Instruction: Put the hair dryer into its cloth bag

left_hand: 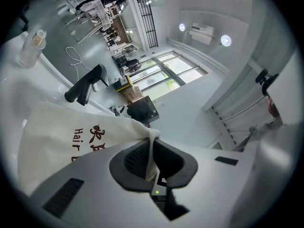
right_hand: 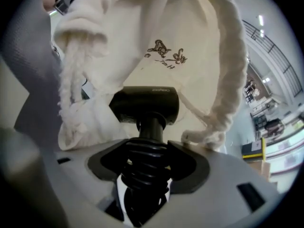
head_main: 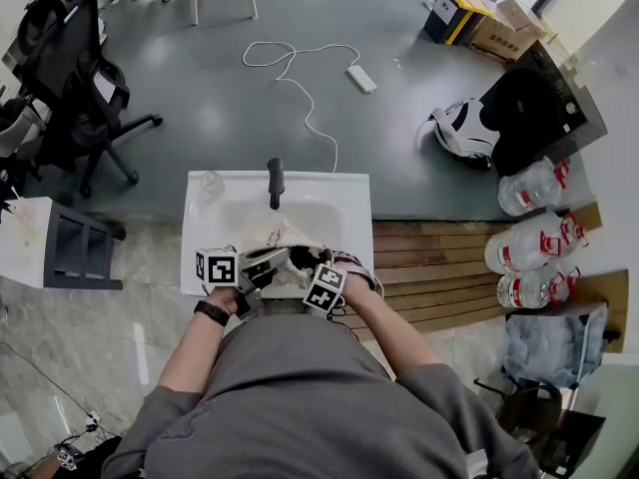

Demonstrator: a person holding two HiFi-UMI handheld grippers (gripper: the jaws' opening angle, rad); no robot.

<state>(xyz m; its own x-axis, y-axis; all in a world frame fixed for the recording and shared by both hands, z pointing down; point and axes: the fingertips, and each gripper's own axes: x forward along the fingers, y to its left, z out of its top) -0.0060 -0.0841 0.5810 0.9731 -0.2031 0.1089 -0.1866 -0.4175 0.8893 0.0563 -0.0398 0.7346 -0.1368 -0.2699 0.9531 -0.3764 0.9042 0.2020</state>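
Over the white sink point(head_main: 344, 208) hangs the cream cloth bag point(head_main: 268, 238), printed with red characters and "Hair". In the left gripper view a fold of the bag's point(left_hand: 71, 127) rim is pinched by my left gripper point(left_hand: 151, 156), which is shut on it. The black hair dryer point(right_hand: 145, 103) shows handle end first in the right gripper view, pointing into the bag's point(right_hand: 156, 42) open mouth. My right gripper point(right_hand: 145, 167) is shut on the ribbed cord sleeve at the dryer's handle end. A thick drawstring point(right_hand: 230, 70) loops over the right jaw. Both grippers point(head_main: 290, 265) meet at the sink's near edge.
A black faucet point(head_main: 275, 183) stands at the back of the sink, with a small clear bottle point(head_main: 211, 182) on the rim to its left. Wooden slats point(head_main: 429, 257) and water jugs point(head_main: 529, 247) lie to the right, a small table point(head_main: 60, 242) to the left.
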